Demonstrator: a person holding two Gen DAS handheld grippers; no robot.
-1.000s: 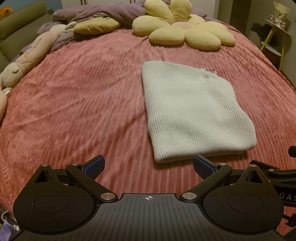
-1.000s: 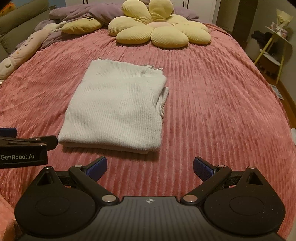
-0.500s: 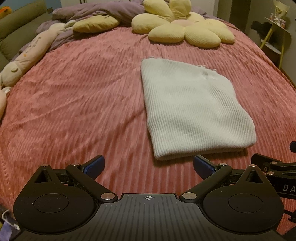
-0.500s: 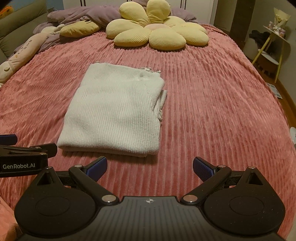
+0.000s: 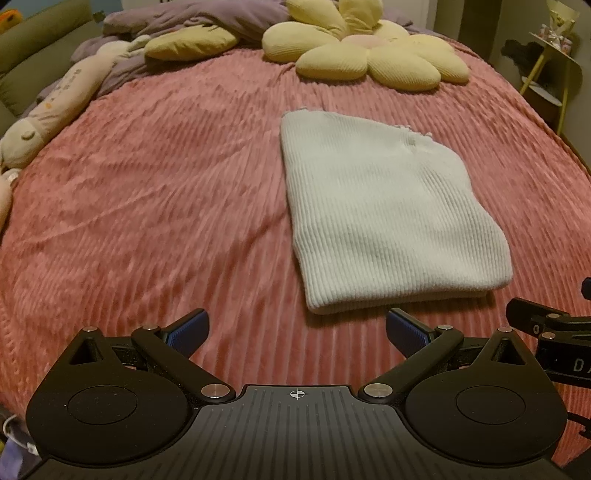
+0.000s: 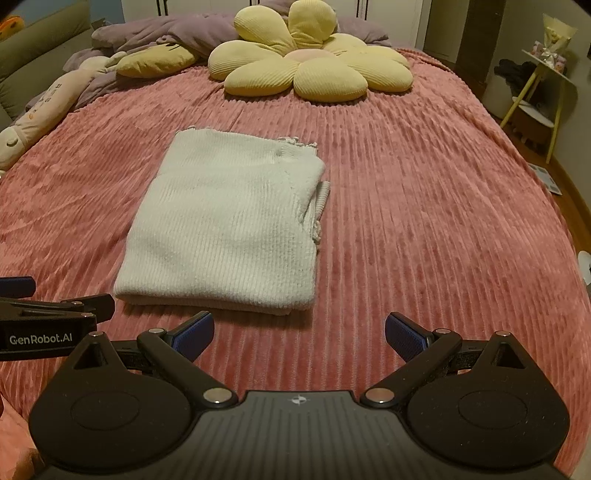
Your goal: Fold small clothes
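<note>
On the bed: a ribbed pink cover (image 6: 424, 206) spans both views and carries everything named below.
Garment: a white rib-knit piece (image 6: 229, 221), folded into a rough rectangle, lying flat on the cover.
Garment, edges: the near edge is a thick rounded fold; the far edge shows a small frilled trim; along its right side, in the right wrist view, loose layers stick out past the top layer.
Garment, place: mid-bed, ahead and right of the left gripper (image 5: 297, 326), ahead and left of the right gripper (image 6: 299, 330); touching neither.
Left gripper: blue-padded fingers spread wide, nothing between them, low over the cover just short of the near fold.
Right gripper: fingers likewise spread and empty, near the fold's right corner.
Cushion: a yellow flower cushion (image 6: 310, 64) with a pink centre, at the head of the bed, well apart from the garment.
Bedding: a purple duvet (image 5: 192, 18) bunched behind the cushion.
Toy: a long cream plush (image 5: 55, 110) along the left edge.
Stand: a yellow-legged side table (image 6: 546, 85) beside the bed on the right.
Obstruction: only bare cover lies between either gripper and the garment.
</note>
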